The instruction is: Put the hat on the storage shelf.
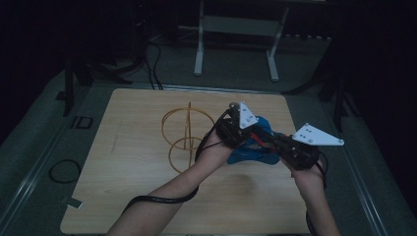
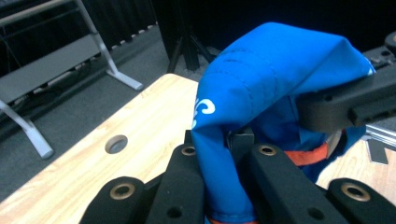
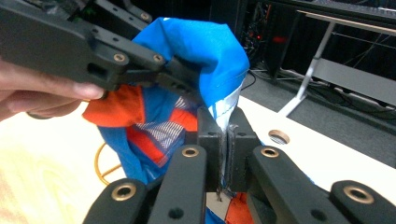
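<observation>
A blue fabric bag point(image 1: 256, 147) with orange trim and a mesh lining hangs between both grippers, lifted off the wooden table point(image 1: 137, 187). My left gripper point(image 1: 241, 132) is shut on the blue cloth point(image 2: 261, 84), which bulges up over its jaws. My right gripper point(image 1: 281, 145) is shut on a thin edge of the same bag point(image 3: 219, 70); its jaws press together on the white-lined hem. In the right gripper view the left gripper point(image 3: 184, 81) reaches in from the upper left, with a hand behind it. The orange lining point(image 3: 121, 107) shows inside the bag's mouth.
A round wire frame of gold hoops point(image 1: 188, 132) stands on the table just left of the grippers. A round hole point(image 2: 116, 143) sits near the table's far corner. A metal-legged stand point(image 1: 236, 29) and cables lie on the floor beyond. A black cable loop point(image 1: 65, 170) lies at the left.
</observation>
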Motion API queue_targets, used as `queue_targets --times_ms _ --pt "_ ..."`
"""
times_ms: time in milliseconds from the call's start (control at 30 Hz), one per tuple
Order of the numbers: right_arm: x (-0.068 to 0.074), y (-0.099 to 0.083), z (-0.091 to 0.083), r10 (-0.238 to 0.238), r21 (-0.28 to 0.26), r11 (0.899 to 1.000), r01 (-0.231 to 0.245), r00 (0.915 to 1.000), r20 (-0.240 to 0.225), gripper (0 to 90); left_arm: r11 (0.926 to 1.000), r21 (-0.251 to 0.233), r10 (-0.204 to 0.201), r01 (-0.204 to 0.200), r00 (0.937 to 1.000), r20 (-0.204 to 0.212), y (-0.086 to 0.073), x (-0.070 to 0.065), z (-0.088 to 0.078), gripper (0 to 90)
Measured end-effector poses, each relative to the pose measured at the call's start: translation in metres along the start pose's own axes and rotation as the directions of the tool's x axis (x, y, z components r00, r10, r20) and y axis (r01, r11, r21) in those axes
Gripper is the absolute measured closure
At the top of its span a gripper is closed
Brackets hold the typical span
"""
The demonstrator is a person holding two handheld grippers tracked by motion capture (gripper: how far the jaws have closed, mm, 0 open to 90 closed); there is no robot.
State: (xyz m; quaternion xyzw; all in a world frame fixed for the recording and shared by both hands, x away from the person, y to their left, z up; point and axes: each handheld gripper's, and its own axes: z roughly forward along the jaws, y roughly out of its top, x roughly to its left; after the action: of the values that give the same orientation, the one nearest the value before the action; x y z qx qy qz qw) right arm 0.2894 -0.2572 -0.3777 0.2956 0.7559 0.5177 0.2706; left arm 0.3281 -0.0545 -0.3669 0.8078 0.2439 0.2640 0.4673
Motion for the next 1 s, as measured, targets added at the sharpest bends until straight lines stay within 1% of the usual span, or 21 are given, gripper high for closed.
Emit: queue_targets --times_ms 33,100,167,233,267,333,367,400,467,533,567,633,667,733,767,833,867,900,933,967,1000 --pt "0.001 0.000 0.000 0.003 -0.002 1.000 -0.003 1.0000 -0.005 87.1 1.0000 -0.002 0.006 -0.006 1.0000 0.005 0.000 0.000 0.000 88.5" --pt "0.002 -0.001 -0.001 0.003 -0.003 1.000 -0.003 1.0000 -0.005 86.7 0.9992 -0.013 0.037 -0.037 0.9993 -0.009 -0.001 -0.002 -0.002 88.6" --pt "0.002 -0.002 -0.004 0.008 -0.010 1.000 -0.008 0.9999 -0.009 86.4 0.9990 -0.019 0.042 -0.042 0.9991 -0.001 -0.001 -0.004 -0.004 88.6" --pt "0.002 -0.005 -0.008 0.015 -0.021 1.000 -0.016 0.9998 -0.015 86.2 0.9970 -0.031 0.071 -0.071 0.9975 0.001 -0.002 -0.006 -0.006 88.5" --pt "0.002 -0.007 -0.010 0.023 -0.030 0.999 -0.024 0.9994 -0.025 85.8 0.9965 -0.038 0.075 -0.074 0.9972 0.008 -0.002 -0.006 -0.007 88.6" --pt "0.002 -0.011 -0.014 0.034 -0.039 0.999 -0.036 0.9983 -0.048 83.2 0.9942 -0.050 0.095 -0.095 0.9954 0.011 -0.003 -0.007 -0.009 88.6" --pt "0.003 -0.012 -0.017 0.036 -0.041 0.998 -0.039 0.9978 -0.056 79.9 0.9935 -0.050 0.103 -0.103 0.9947 0.006 -0.004 -0.006 -0.010 88.6" --pt "0.004 -0.013 -0.021 0.036 -0.045 0.998 -0.039 0.9970 -0.068 77.5 0.9926 -0.064 0.105 -0.103 0.9940 0.030 -0.005 -0.005 -0.010 88.6" --pt "0.004 -0.015 -0.030 0.033 -0.070 0.997 -0.039 0.9960 -0.083 75.2 0.9891 -0.079 0.128 -0.125 0.9913 0.033 -0.008 -0.004 -0.013 88.6" --pt "0.003 -0.016 -0.039 0.027 -0.094 0.995 -0.036 0.9951 -0.095 73.0 0.9846 -0.100 0.150 -0.143 0.9871 0.058 -0.010 -0.002 -0.015 88.5" --pt "0.002 -0.017 -0.044 0.028 -0.107 0.993 -0.039 0.9944 -0.102 72.3 0.9824 -0.119 0.154 -0.144 0.9851 0.078 -0.011 -0.001 -0.017 88.5" --pt "-0.003 -0.017 -0.053 0.039 -0.142 0.989 -0.052 0.9947 -0.096 71.1 0.9751 -0.149 0.180 -0.164 0.9787 0.098 -0.014 0.001 -0.021 88.5" --pt "-0.006 -0.017 -0.058 0.040 -0.152 0.987 -0.054 0.9951 -0.090 70.4 0.9676 -0.177 0.201 -0.180 0.9731 0.112 -0.015 0.002 -0.024 88.5" --pt "-0.011 -0.018 -0.064 0.039 -0.164 0.985 -0.050 0.9967 -0.071 68.3 0.9615 -0.209 0.208 -0.179 0.9693 0.130 -0.017 0.005 -0.028 88.5" --pt "-0.014 -0.019 -0.065 0.047 -0.159 0.986 -0.058 0.9964 -0.070 68.0 0.9542 -0.241 0.219 -0.177 0.9627 0.159 -0.018 0.006 -0.031 88.4" --pt "-0.017 -0.023 -0.064 0.052 -0.141 0.988 -0.061 0.9964 -0.067 67.9 0.9461 -0.265 0.236 -0.186 0.9572 0.168 -0.019 0.009 -0.034 88.4" --pt "-0.018 -0.025 -0.063 0.059 -0.131 0.989 -0.068 0.9954 -0.076 67.1 0.9356 -0.300 0.252 -0.186 0.9476 0.197 -0.020 0.011 -0.035 88.4" --pt "-0.018 -0.027 -0.061 0.059 -0.118 0.991 -0.070 0.9943 -0.088 67.0 0.9301 -0.314 0.262 -0.190 0.9428 0.206 -0.021 0.012 -0.037 88.3" --pt "-0.018 -0.030 -0.059 0.060 -0.109 0.992 -0.070 0.9936 -0.096 66.7 0.9222 -0.337 0.273 -0.189 0.9366 0.220 -0.023 0.014 -0.038 88.3" --pt "-0.017 -0.032 -0.058 0.061 -0.099 0.993 -0.072 0.9924 -0.107 66.1 0.9131 -0.366 0.285 -0.180 0.9242 0.255 -0.025 0.016 -0.039 88.3" --pt "-0.016 -0.035 -0.056 0.064 -0.095 0.993 -0.076 0.9900 -0.125 65.6 0.9017 -0.390 0.304 -0.186 0.9151 0.265 -0.028 0.018 -0.040 88.2"
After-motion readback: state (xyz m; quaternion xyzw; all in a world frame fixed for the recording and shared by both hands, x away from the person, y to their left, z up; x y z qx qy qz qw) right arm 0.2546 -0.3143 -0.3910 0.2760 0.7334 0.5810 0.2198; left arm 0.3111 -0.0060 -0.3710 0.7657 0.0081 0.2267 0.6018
